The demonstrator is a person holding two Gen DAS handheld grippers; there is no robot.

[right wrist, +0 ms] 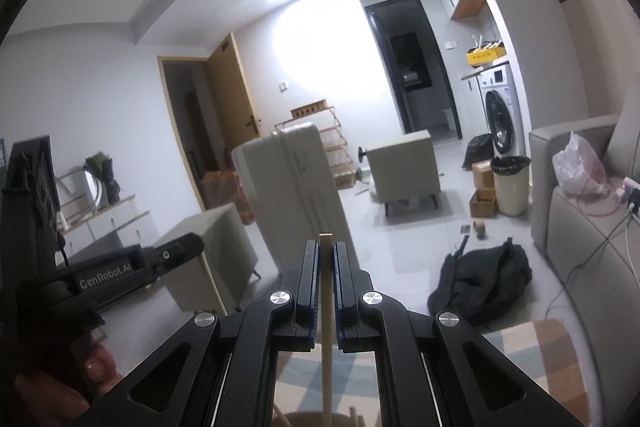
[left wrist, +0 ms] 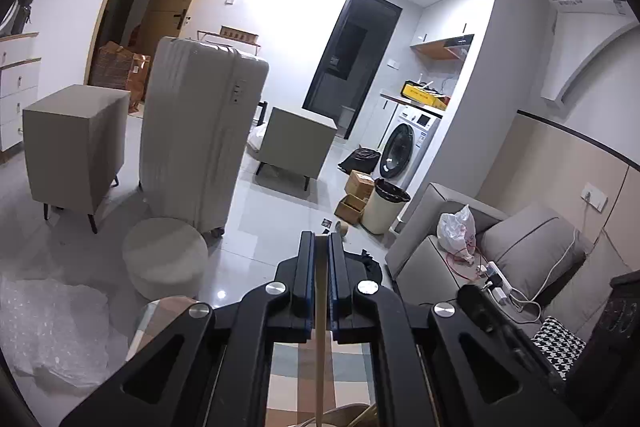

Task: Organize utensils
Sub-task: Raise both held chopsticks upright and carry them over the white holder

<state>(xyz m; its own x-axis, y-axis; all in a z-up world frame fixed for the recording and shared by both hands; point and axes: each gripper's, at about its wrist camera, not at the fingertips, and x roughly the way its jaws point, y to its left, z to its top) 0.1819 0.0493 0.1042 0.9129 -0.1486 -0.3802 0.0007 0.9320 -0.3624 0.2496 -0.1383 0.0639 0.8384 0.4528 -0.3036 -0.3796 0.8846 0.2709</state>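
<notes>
Grippers both raised above the checked tabletop (left wrist: pixel 304 359), aimed out at the room. Left gripper (left wrist: pixel 321 239) clenched on a thin wooden stick (left wrist: pixel 320 307), probably a chopstick; stick upright between the pads, top level with the fingertips. Right gripper (right wrist: pixel 326 247) likewise clamped on a second wooden stick (right wrist: pixel 327 307), top poking just past the fingertips. Lower ends dropping toward a brown container (right wrist: pixel 316 421) at the tabletop's near edge, only its rim visible. Judged light, stiff, smooth, liable to pivot or slip; best gripped mid-shaft, squarely across the pads.
</notes>
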